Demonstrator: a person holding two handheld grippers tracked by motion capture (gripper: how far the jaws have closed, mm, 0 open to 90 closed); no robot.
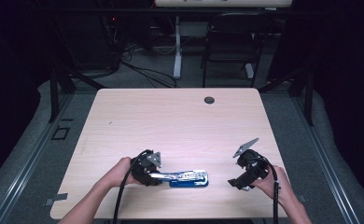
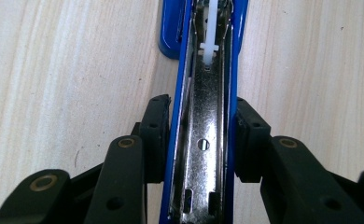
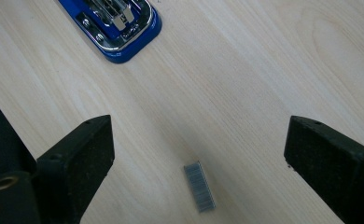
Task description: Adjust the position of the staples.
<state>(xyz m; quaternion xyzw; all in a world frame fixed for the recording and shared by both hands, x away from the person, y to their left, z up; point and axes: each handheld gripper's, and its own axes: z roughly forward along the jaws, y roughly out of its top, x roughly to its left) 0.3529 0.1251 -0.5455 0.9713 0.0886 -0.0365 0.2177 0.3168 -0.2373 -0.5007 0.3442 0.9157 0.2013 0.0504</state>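
In the high view, a blue stapler point(image 1: 188, 178) lies on the near part of the wooden table point(image 1: 171, 121), its long axis running across the table from left to right. Its top is swung open, so the bright metal staple channel faces up. The left gripper point(image 1: 157, 176) clamps the stapler's left end, and the free end points toward the right gripper point(image 1: 236, 183), which sits well apart at the right with its jaws angled toward the stapler. The left hand point(image 1: 119, 172) and right hand point(image 1: 271, 184) hold the grippers; both forearms are cut off by the bottom edge. Small things on the wood near the right gripper are too small to make out here.

In the left gripper view, the stapler point(image 2: 203, 116) runs straight up the middle, along the line of the jaws, whose black pads press on its two blue sides. The open metal channel shows a white plastic pusher near the top. The stapler's far end is cut off by the upper edge, its near end by the bottom.

In the right gripper view, the jaws stand wide apart with nothing touching them. A short grey strip of staples point(image 3: 199, 186) lies on the table between them, tilted a little off the jaws' line. Only the rounded tip of the stapler point(image 3: 119, 28) shows at the upper left, the rest cut off.
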